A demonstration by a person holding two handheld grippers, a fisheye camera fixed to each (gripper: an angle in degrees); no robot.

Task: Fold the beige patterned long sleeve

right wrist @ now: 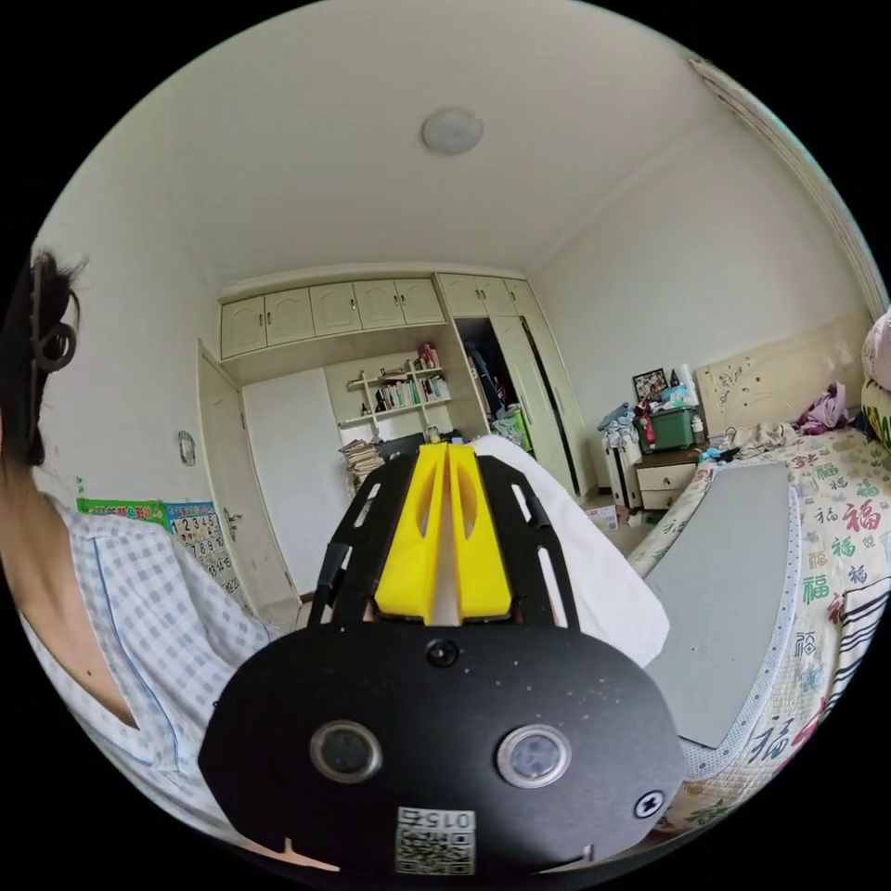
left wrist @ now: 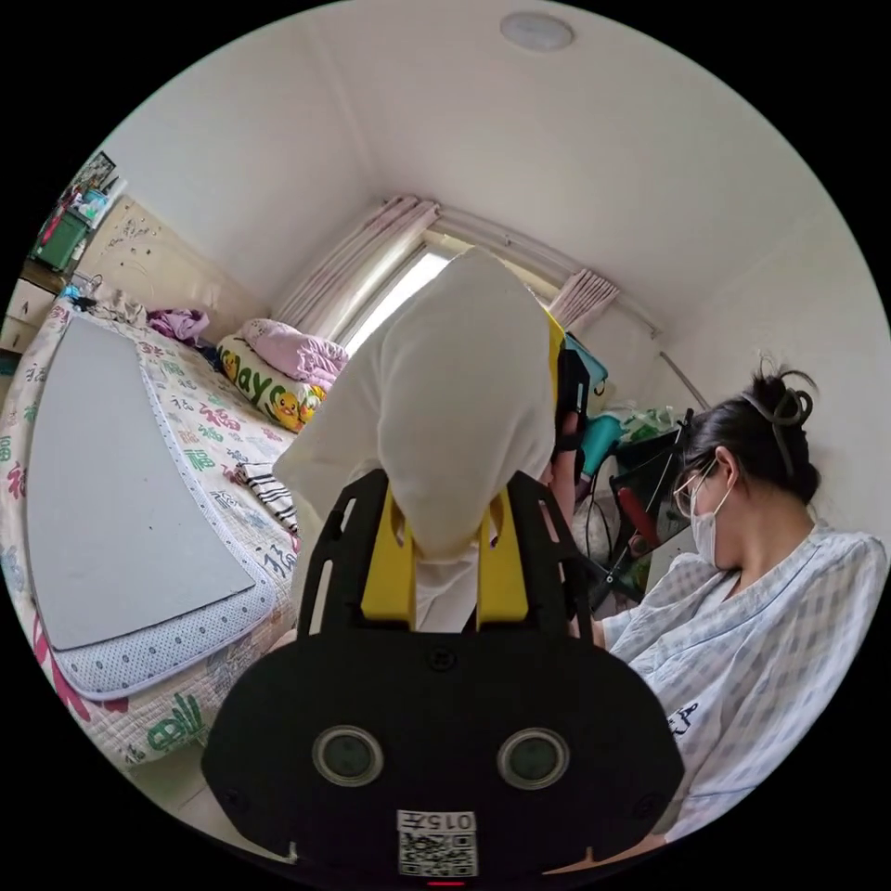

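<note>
Bed (left wrist: 200,418) carries a quilt printed with red and green characters, a grey mat (left wrist: 111,501) and a pillow lettered "ays"; above it both the left gripper (left wrist: 445,520) and right gripper (right wrist: 444,529) are clamped narrow on the raised beige garment (left wrist: 455,399).

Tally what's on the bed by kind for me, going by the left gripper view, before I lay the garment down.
Grey mat: 1
Duck-print pillow: 1
Pink bundle on that pillow: 1
Purple cloth near the headboard: 1
Striped cloth: 1
Total: 5
The cream garment is off the bed, gripped in the left gripper.
</note>
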